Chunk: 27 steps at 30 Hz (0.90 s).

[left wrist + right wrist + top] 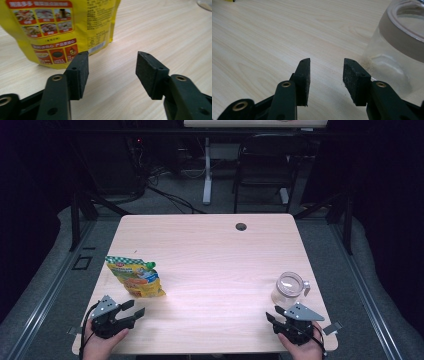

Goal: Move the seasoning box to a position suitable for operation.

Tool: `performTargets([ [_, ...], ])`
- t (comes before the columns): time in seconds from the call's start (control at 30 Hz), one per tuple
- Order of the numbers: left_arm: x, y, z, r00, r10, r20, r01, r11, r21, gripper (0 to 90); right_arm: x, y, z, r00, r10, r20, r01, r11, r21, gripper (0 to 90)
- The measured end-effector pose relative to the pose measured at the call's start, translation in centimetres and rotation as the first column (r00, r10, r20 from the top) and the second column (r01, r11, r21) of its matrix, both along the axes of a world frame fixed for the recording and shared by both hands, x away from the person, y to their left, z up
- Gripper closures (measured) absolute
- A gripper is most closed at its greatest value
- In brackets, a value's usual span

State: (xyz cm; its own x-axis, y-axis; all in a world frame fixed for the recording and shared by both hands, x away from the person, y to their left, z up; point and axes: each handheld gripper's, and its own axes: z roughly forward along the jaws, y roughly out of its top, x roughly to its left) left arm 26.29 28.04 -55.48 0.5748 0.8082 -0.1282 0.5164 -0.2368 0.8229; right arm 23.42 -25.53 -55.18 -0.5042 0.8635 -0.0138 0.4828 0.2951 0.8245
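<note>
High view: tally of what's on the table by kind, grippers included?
Yellow pouch: 1
Clear jar: 1
Grippers: 2, left gripper and right gripper, both open and empty
Total: 4

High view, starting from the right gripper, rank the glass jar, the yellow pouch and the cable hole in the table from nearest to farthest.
From the right gripper:
1. Glass jar, just beyond it, near the table's right edge.
2. Cable hole, at the far edge, past the middle.
3. Yellow pouch, across the table on the left side.
</note>
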Motion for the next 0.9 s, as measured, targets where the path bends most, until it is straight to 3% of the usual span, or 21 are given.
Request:
performTargets([
  [0.17,0.0,-0.3,0.1,0.9998,-0.013,0.018,0.014,0.9998,-0.015,49.5,-0.4,0.0,0.2,0.9999,0.000,0.011,0.000,0.9995,-0.030,60.8],
  [0.23,-0.1,-0.5,0.0,0.9996,-0.022,0.017,0.022,0.9998,0.002,49.6,-0.6,-0.2,0.4,0.9999,-0.010,0.012,0.010,0.9995,-0.029,61.5],
  [0.4,-0.4,-0.8,0.0,0.9993,-0.035,0.013,0.034,0.9992,0.019,51.9,-1.2,-1.0,1.0,0.9985,-0.051,0.021,0.051,0.9986,-0.015,62.9],
  [0.57,-0.7,-0.6,0.2,0.9992,-0.037,0.013,0.037,0.9992,0.015,53.2,-1.7,-2.2,1.6,0.9941,-0.109,0.008,0.109,0.9929,-0.047,64.9],
  [0.7,-1.0,-0.3,0.3,0.9996,-0.028,0.005,0.027,0.9995,0.015,54.6,-1.8,-3.6,1.7,0.9828,-0.185,0.001,0.185,0.9822,-0.036,66.0],
  [0.9,-1.2,0.0,0.3,1.0000,-0.001,0.001,0.001,1.0000,-0.008,55.4,-1.8,-5.2,1.8,0.9584,-0.285,0.007,0.285,0.9580,-0.029,66.0],
])
